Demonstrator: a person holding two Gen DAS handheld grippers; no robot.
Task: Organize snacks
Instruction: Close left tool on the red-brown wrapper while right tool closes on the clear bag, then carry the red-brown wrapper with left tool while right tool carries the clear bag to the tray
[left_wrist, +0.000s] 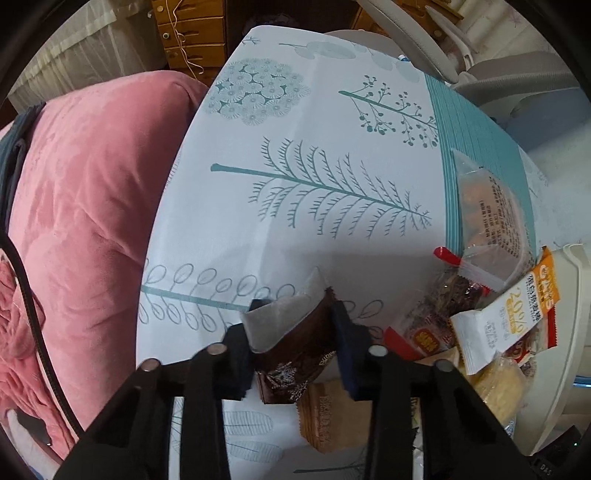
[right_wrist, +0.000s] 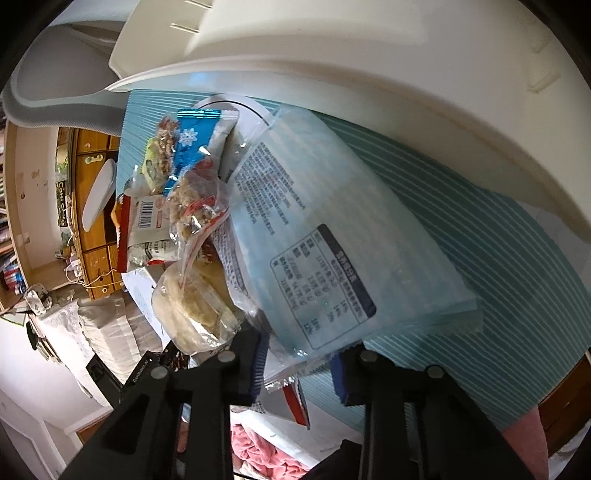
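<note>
My left gripper (left_wrist: 295, 332) is shut on a dark brown snack packet (left_wrist: 295, 347), held above the tree-print tablecloth (left_wrist: 295, 155). A heap of snack packets (left_wrist: 491, 314) lies to its right by a white tray rim (left_wrist: 569, 332); a tan wafer pack (left_wrist: 332, 417) sits below the gripper. My right gripper (right_wrist: 299, 365) is shut on the edge of a clear packet with a printed label (right_wrist: 314, 236). To the packet's left lie a blue snowflake packet (right_wrist: 195, 136), a barcode packet (right_wrist: 147, 221) and a round pastry pack (right_wrist: 192, 306).
A pink blanket (left_wrist: 85, 206) lies left of the table. Wooden drawers (left_wrist: 192, 33) stand behind it. A white chair (left_wrist: 498, 70) is at the far right. A white plastic lid or basket (right_wrist: 369, 66) looms over the teal striped mat (right_wrist: 498, 258).
</note>
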